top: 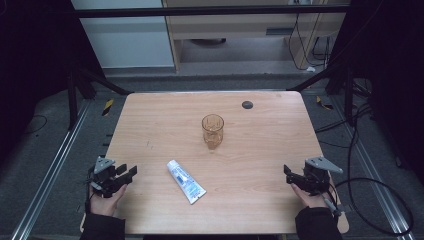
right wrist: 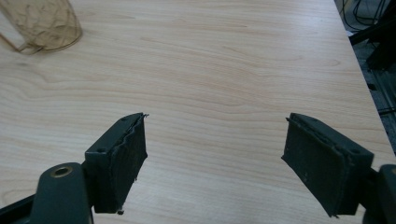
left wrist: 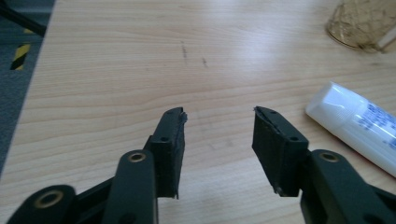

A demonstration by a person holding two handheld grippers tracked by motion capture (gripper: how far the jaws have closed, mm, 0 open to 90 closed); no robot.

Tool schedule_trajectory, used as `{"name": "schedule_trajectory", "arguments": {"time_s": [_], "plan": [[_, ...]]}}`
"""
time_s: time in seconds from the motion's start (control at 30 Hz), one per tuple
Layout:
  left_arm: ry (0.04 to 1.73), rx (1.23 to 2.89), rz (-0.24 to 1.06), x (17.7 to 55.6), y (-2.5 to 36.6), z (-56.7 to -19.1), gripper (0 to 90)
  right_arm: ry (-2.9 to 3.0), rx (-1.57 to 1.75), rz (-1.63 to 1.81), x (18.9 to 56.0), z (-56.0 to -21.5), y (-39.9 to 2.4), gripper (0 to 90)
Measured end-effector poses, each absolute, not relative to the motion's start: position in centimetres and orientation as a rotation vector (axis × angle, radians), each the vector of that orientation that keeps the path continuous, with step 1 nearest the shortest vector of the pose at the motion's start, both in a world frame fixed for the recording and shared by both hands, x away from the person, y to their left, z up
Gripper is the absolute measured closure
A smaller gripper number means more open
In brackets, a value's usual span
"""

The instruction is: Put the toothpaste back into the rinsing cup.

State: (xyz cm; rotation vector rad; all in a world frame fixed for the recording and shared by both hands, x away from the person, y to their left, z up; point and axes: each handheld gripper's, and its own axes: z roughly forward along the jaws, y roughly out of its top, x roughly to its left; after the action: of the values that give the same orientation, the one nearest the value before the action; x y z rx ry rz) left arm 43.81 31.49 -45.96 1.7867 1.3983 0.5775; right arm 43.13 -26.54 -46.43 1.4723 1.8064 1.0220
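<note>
Toothpaste tube (top: 186,181), glossy white, flattened

On the table (top: 150,120) there is one glass (top: 213,131), amber in colour, and one white tube (top: 186,181) with blue print. There is one small dark round spot (top: 247,105) near the far edge of the table. The person holds two grippers: one left gripper (top: 127,173) and one right gripper (top: 288,174). Each gripper has two black jaws, so four jaws in total. Two hands and two dark sleeves come in from below.
</note>
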Motion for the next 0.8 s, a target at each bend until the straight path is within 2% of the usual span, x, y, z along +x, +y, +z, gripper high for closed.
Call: {"name": "schedule_trajectory", "arguments": {"time_s": [0.33,0.63,0.8], "plan": [[1.303,1.91,0.46,42.8,28.3,-46.0,74.0,1.88,1.382,0.986,42.4,-46.0,-24.5,23.4],[1.208,2.016,0.401,42.2,25.4,-46.4,85.7,1.909,1.352,0.989,42.2,-45.9,-23.5,23.4],[1.16,2.069,0.365,41.8,24.0,-46.7,88.7,1.913,1.357,0.988,42.2,-45.9,-23.5,23.3]]}}
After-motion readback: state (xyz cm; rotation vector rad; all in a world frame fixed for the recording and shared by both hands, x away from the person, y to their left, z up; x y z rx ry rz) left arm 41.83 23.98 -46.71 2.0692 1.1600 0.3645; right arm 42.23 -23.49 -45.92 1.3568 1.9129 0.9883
